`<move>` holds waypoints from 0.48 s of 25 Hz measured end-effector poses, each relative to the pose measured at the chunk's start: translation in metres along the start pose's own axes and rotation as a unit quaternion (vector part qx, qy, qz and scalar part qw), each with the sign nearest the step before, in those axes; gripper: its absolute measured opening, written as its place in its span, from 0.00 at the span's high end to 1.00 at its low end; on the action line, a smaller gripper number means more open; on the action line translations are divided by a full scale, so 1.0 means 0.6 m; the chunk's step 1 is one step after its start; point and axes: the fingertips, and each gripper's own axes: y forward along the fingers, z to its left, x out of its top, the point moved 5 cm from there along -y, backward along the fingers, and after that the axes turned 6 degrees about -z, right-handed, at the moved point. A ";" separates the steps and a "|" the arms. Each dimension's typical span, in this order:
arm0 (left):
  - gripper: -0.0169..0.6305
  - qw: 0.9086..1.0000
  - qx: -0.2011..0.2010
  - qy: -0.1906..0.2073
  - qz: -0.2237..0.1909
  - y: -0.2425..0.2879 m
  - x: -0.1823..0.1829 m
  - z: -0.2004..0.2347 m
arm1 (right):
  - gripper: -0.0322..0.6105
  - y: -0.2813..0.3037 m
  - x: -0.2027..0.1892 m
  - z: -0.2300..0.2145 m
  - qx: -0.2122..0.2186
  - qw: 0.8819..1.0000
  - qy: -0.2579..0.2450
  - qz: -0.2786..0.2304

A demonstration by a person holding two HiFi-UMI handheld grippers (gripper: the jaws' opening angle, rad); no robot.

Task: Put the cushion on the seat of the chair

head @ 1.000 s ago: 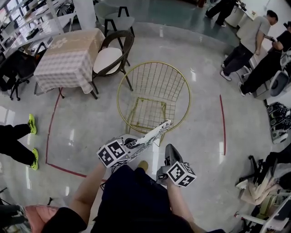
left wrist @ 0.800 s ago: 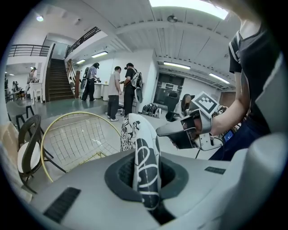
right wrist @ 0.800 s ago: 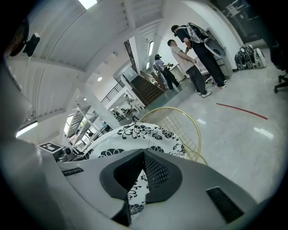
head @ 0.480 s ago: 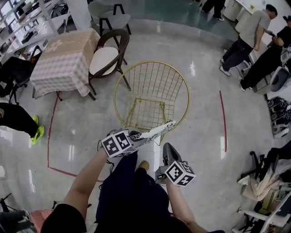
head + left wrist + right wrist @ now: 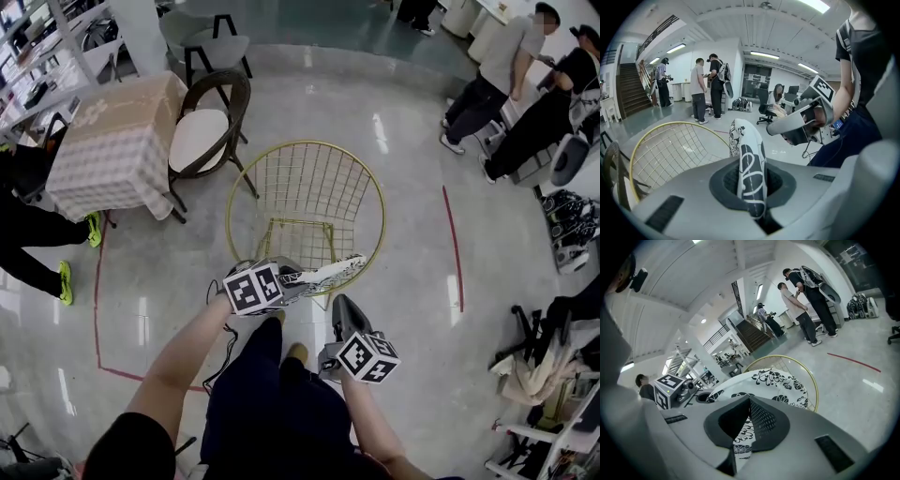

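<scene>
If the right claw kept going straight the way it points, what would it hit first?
Probably the cushion, which hangs right in front of it; the gold wire chair lies beyond. Depth is hard to judge.

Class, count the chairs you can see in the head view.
3: the gold wire chair at centre, a dark chair beside the checked table, a grey chair behind it. Cluttered edges may hide more.

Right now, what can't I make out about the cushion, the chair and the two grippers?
- Front of the chair seat: head view, covered by the cushion and left gripper.
- Most of the chair: right gripper view, behind the cushion.
- Cushion's outline: left gripper view, seen edge-on between the shut jaws.
- Pads of the right gripper: head view, under its own casing.
</scene>
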 end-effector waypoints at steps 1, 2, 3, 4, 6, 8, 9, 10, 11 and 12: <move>0.94 1.000 -0.006 0.002 -0.001 0.004 0.004 0.009 | 0.91 0.005 -0.001 0.001 -0.002 1.000 -0.001 0.002; 0.94 1.000 -0.010 0.004 0.000 0.006 0.005 0.018 | 0.91 0.012 -0.003 0.003 -0.003 1.000 -0.002 0.004; 0.94 1.000 -0.013 0.007 0.002 0.005 0.004 0.029 | 0.91 0.019 -0.004 0.007 -0.005 1.000 -0.002 0.005; 0.94 1.000 -0.016 0.011 0.006 0.003 0.002 0.040 | 0.91 0.026 -0.006 0.012 -0.008 1.000 -0.001 0.006; 0.94 0.999 -0.019 0.027 0.014 -0.001 -0.002 0.062 | 0.91 0.040 -0.010 0.020 -0.015 1.000 0.003 0.006; 0.94 0.998 -0.020 0.047 0.024 0.001 -0.005 0.085 | 0.91 0.052 -0.012 0.022 -0.020 1.000 0.003 0.006; 0.94 0.998 -0.019 0.057 0.029 0.003 -0.007 0.098 | 0.91 0.059 -0.013 0.021 -0.023 1.000 0.002 0.005; 0.94 0.997 -0.019 0.065 0.034 0.007 -0.010 0.111 | 0.91 0.067 -0.013 0.019 -0.025 1.000 0.001 0.004; 0.94 0.996 -0.020 0.073 0.038 0.012 -0.012 0.125 | 0.91 0.075 -0.013 0.017 -0.028 1.000 0.000 0.004; 0.94 0.996 -0.021 0.080 0.041 0.017 -0.014 0.139 | 0.91 0.084 -0.012 0.015 -0.031 1.000 0.000 0.003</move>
